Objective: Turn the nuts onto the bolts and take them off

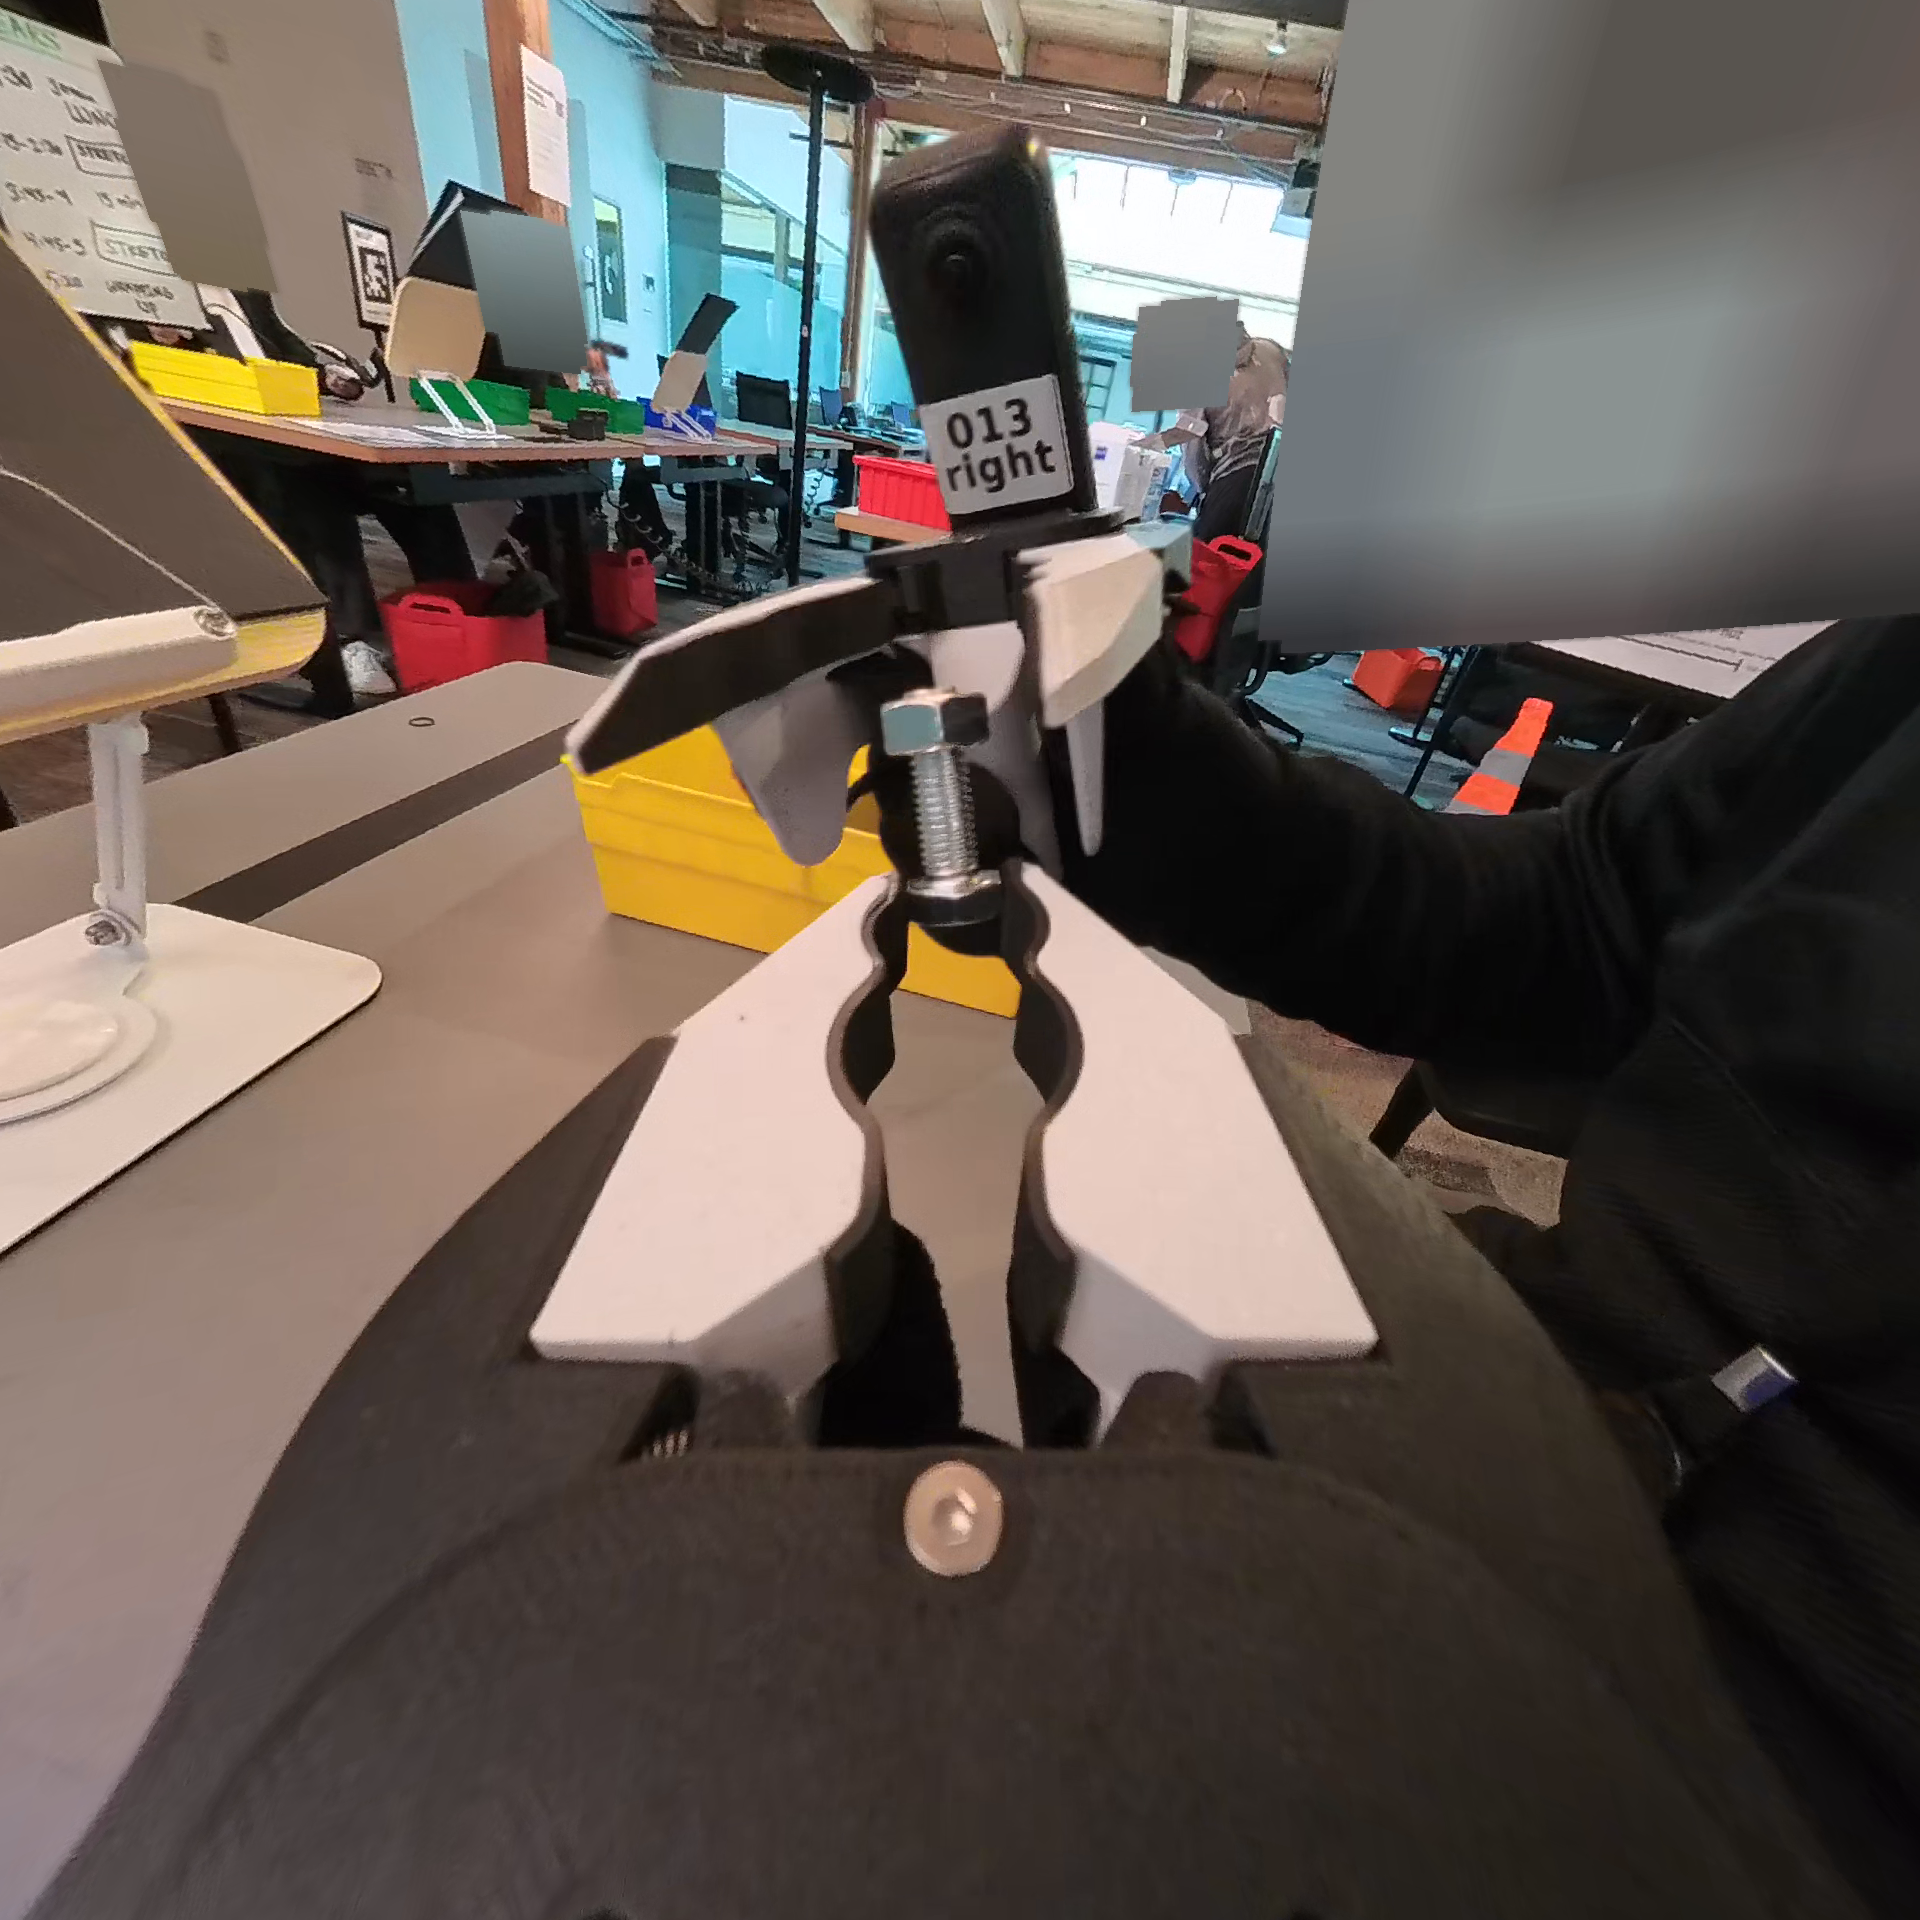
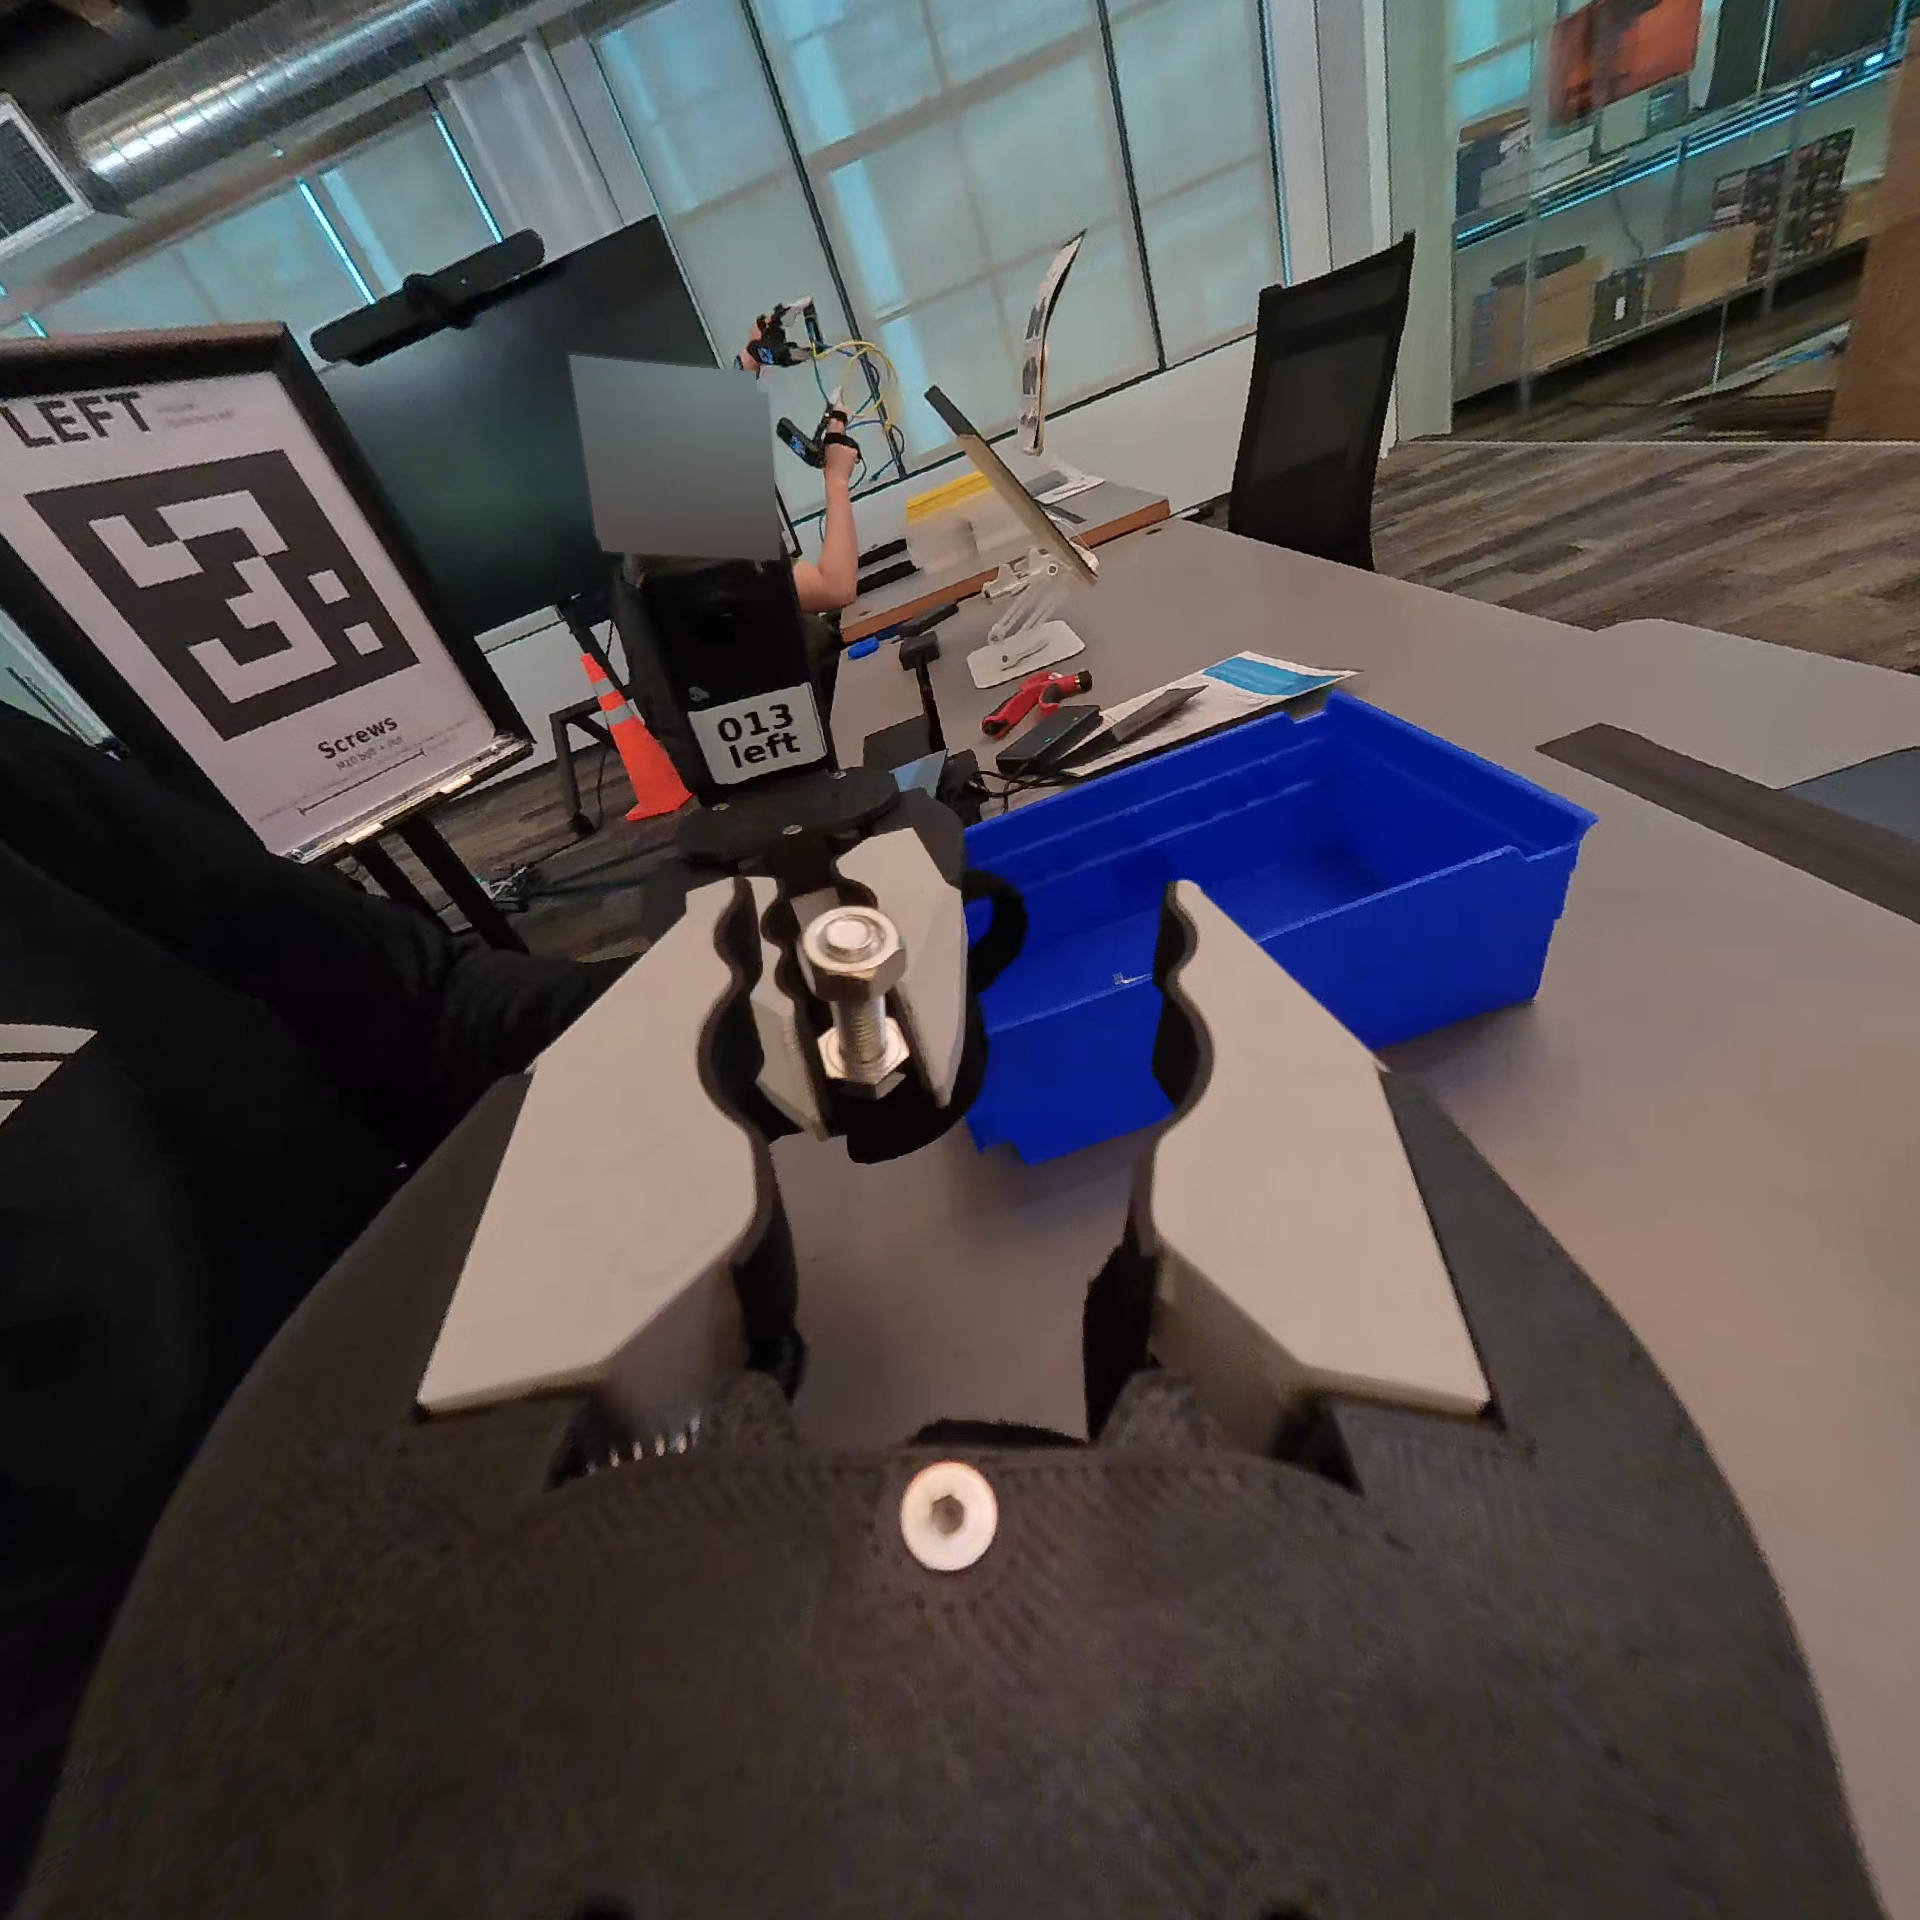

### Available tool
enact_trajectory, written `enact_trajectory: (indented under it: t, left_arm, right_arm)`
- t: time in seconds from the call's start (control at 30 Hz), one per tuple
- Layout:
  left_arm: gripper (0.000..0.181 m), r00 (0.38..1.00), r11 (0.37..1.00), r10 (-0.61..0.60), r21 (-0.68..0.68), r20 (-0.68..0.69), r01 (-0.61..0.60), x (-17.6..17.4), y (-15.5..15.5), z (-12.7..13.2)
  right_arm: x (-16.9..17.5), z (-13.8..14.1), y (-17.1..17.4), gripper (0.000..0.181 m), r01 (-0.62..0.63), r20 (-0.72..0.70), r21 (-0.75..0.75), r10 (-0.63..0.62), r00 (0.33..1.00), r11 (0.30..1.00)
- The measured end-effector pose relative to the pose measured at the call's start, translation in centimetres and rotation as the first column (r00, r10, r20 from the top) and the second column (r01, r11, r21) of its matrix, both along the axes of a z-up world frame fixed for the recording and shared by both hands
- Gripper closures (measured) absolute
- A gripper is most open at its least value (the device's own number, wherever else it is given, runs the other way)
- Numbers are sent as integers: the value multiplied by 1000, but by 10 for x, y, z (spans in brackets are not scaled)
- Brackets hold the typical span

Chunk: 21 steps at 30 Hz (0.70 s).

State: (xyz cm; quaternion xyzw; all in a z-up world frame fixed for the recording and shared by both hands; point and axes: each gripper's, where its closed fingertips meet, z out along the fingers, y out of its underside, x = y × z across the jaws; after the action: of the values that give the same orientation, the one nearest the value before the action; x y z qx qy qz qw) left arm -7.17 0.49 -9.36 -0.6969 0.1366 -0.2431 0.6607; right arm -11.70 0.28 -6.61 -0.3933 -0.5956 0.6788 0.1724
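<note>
Blue bin [image 2: 1351, 821], yellow bin [image 1: 707, 831]

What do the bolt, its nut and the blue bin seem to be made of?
The bolt and nut look like bright plated steel: silvery, shiny, with sharp threads and hex faces. The blue bin looks like moulded plastic: even colour, soft sheen, thin walls with a rolled rim. The exact metal cannot be told.

Left tool [image 1: 951, 894] clamps bolt [image 1: 940, 805]; nut [image 1: 932, 720] atop.
</note>
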Motion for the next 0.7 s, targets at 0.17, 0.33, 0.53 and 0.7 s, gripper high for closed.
enact_trajectory:
  t: [0.17, 0.33, 0.53, 0.7]
  left_arm:
    - [166, 1000, 1000, 5, 8, 12, -5, -3, -2, 4]
    - [165, 999, 999, 19, 26, 31, -20, -11, -5, 8]
    - [165, 1000, 1000, 20, 7, 11, -20, -7, -1, 1]
    - [165, 1000, 1000, 22, -2, -14, -22, -4, 0, -1]
  right_arm:
    - [-2, -10, 14, 100, 31, 43, -30, -30, 999, 999]
    - [2, -13, 36, 122, 89, 57, -39, -87, 995, 995]
    - [9, -5, 1, 135, -41, 20, -8, 41, 999, 999]
    - [13, -8, -14, 162, -114, 30, -14, 115, 993, 993]
